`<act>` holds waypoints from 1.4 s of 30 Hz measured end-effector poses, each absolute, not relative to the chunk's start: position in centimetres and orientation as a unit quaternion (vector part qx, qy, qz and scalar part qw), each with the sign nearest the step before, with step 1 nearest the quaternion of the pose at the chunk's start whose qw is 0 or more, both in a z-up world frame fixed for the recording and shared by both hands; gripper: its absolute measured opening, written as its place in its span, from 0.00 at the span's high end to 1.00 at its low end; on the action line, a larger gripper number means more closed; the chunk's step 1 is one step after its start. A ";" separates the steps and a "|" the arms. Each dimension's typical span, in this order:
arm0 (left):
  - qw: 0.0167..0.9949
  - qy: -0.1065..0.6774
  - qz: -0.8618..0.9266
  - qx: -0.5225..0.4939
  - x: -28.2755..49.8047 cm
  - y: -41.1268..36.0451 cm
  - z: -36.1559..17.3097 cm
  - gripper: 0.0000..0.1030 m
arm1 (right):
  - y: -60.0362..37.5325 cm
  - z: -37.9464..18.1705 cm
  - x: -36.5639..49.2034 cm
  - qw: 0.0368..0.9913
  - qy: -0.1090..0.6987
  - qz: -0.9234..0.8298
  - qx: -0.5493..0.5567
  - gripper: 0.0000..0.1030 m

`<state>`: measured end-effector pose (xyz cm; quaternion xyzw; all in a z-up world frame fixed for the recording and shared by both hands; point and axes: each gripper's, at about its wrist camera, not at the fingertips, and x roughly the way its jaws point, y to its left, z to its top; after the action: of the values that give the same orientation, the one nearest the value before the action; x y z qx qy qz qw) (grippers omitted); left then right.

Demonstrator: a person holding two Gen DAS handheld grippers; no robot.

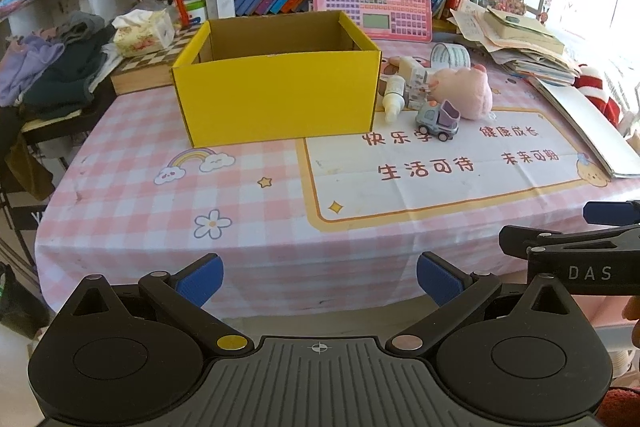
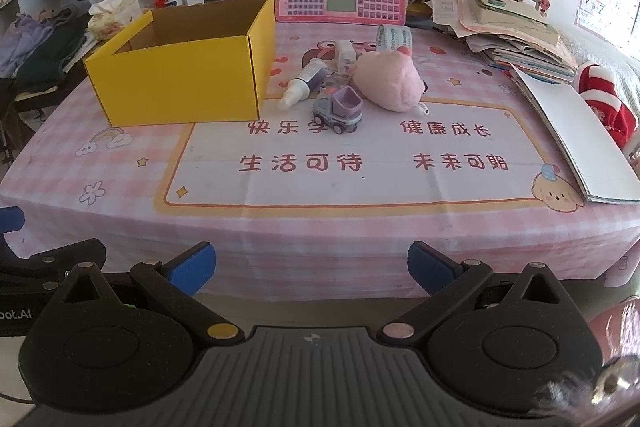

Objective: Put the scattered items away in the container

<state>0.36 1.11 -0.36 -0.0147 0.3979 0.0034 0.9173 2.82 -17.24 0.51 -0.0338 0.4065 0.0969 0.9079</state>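
Note:
An open yellow cardboard box (image 1: 276, 95) (image 2: 180, 83) stands on the pink checked tablecloth. To its right lie a white dropper bottle (image 1: 393, 99) (image 2: 302, 87), a small grey-and-purple toy truck (image 1: 438, 121) (image 2: 340, 111), a pink plush toy (image 1: 466, 91) (image 2: 390, 79), a small white box (image 1: 414, 71) (image 2: 345, 54) and a paper roll (image 1: 450, 55) (image 2: 394, 37). My left gripper (image 1: 320, 279) is open and empty at the near table edge. My right gripper (image 2: 312, 267) is open and empty, also at the near edge, far from the items.
A pink keyboard toy (image 1: 372, 1) leans on books at the back. Stacked papers and books (image 1: 520, 39) and a white booklet (image 2: 576, 139) lie at the right. Clothes (image 1: 52, 75) and a tissue box (image 1: 144, 35) sit at the left. The right gripper's finger shows in the left wrist view (image 1: 568, 247).

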 end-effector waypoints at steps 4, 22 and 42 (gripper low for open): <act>0.919 0.393 0.003 -0.014 0.4 1.1 -0.3 0.00 | -17.2 0.6 3.0 0.909 0.403 0.100 -0.032 0.00; 0.918 0.397 0.005 -0.015 1.4 0.8 -0.4 0.00 | -17.6 0.6 3.7 0.911 0.400 0.097 -0.034 0.00; 0.918 0.396 0.010 -0.015 2.2 1.4 -0.6 0.00 | -16.7 0.8 4.6 0.912 0.392 0.110 -0.044 0.00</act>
<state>2.23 1.39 -0.60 -0.0148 0.3961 0.0104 0.9180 4.58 -16.65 0.83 -0.0442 0.3924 0.1102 0.9121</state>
